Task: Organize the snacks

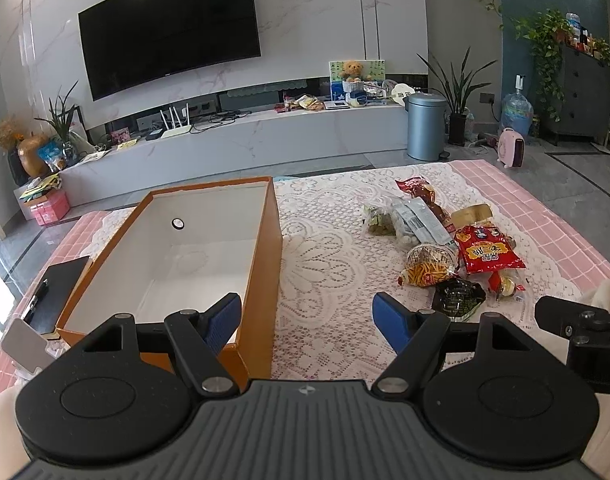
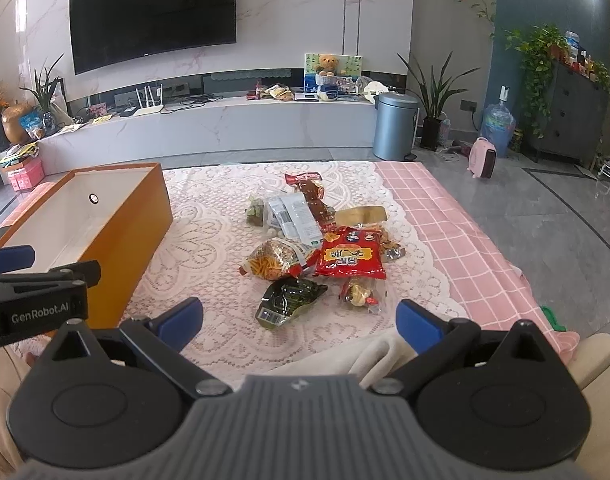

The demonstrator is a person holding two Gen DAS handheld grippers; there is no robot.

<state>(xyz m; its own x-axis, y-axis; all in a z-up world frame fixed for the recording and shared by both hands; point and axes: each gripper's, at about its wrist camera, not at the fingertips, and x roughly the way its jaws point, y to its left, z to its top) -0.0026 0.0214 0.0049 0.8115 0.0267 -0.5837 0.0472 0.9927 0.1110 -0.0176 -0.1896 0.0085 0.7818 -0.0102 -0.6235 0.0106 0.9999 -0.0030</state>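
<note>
1. The left claw [image 1: 307, 320] is wide open and holds nothing. It hangs over the near part of the bench [image 1: 545, 216], between the box and the snacks.
2. The right claw [image 2: 299, 322] is wide open too, with nothing in it. It hangs over the near edge of the bench, just in front of the snack pile.
3. The orange box [image 1: 265, 248] sits on the left side of the bench. It is open on top, white inside, and has nothing in it. A small round hole [image 1: 177, 223] shows in its far wall.
4. The snacks lie in 1 heap on the white lace cloth [image 1: 325, 240], well apart from the box, to its right.
5. In the heap, the red bag [image 2: 351, 258] lies in the middle. The bag of orange sticks [image 2: 275, 264] touches its left side. The dark green packet [image 2: 289, 300] is nearest the right claw. A small clear packet [image 2: 359, 294] lies just right of it.
6. Farther back lie a grey and white packet [image 2: 293, 218], a dark red packet [image 2: 311, 192], a gold packet [image 2: 363, 214] and a small green bag [image 2: 256, 210].
7. A pink checked cloth [image 2: 445, 216] covers the bench under the lace
</note>
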